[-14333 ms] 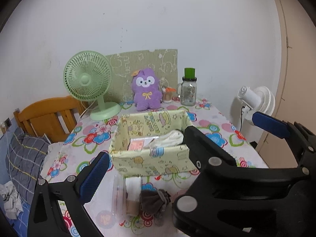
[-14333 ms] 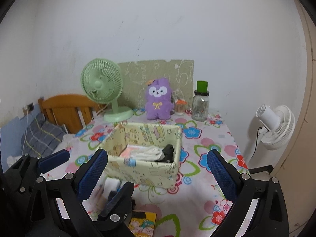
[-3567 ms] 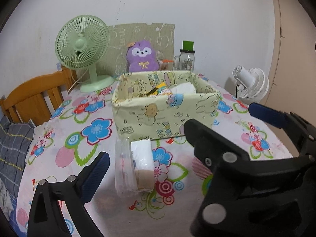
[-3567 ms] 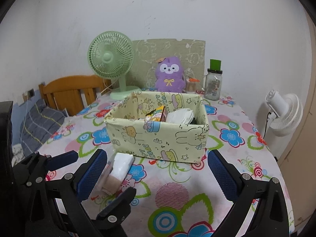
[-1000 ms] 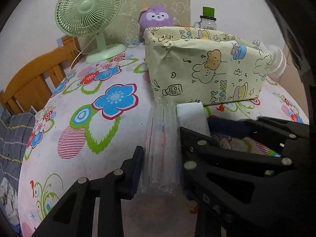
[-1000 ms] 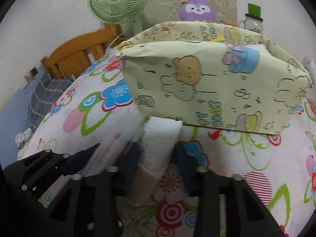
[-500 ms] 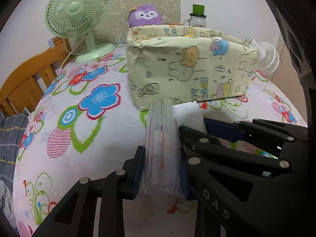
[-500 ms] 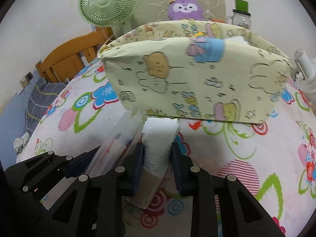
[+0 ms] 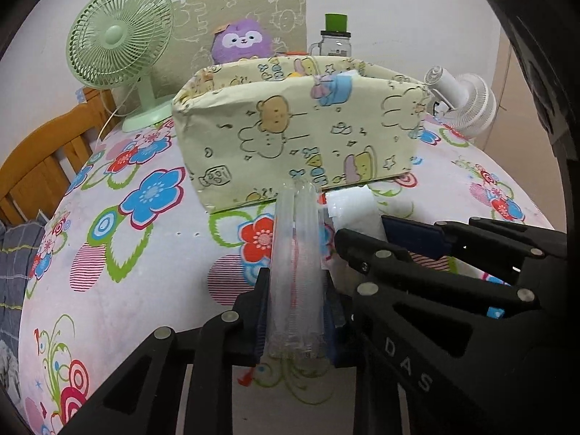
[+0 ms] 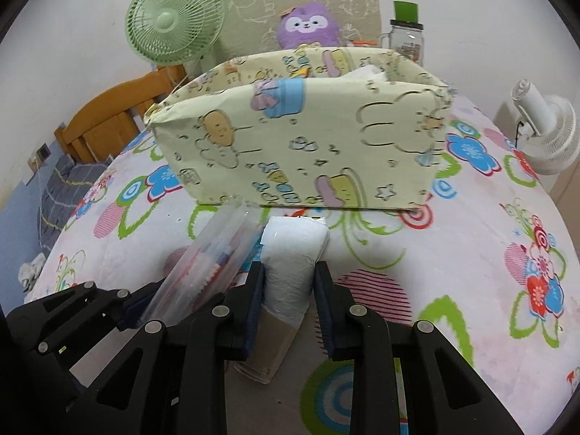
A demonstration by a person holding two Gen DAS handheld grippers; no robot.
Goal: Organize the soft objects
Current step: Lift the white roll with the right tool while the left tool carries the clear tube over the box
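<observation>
The left tool [image 9: 295, 320] is pinching a clear plastic packet [image 9: 297, 253], its jaws having just squeezed further in on it, and the crinkled packet stands up between the blue pads, its far end reaching toward the near wall of the storage box [image 9: 301, 134]. Just beside it, the right tool [image 10: 289, 308] is clamped on a white folded bundle [image 10: 291, 253] in a clear wrap (a tan layer shows at its lower end, below the pads), its jaws having drawn in a little as well. Both packs sit side by side over the flowered tabletop [image 10: 453, 272], close in front of the box, which is pale yellow with cartoon bears and rabbits; something white and a bit of orange and yellow peep over its rim. Behind the box stand a green desk fan [image 9: 116, 43], a purple plush toy [image 10: 308, 25] and a glass jar with a green lid [image 9: 335, 36]. A white fan [image 10: 543, 127] sits off the tabletop's right edge, and a wooden chair back [image 9: 40, 156] shows at the left.
</observation>
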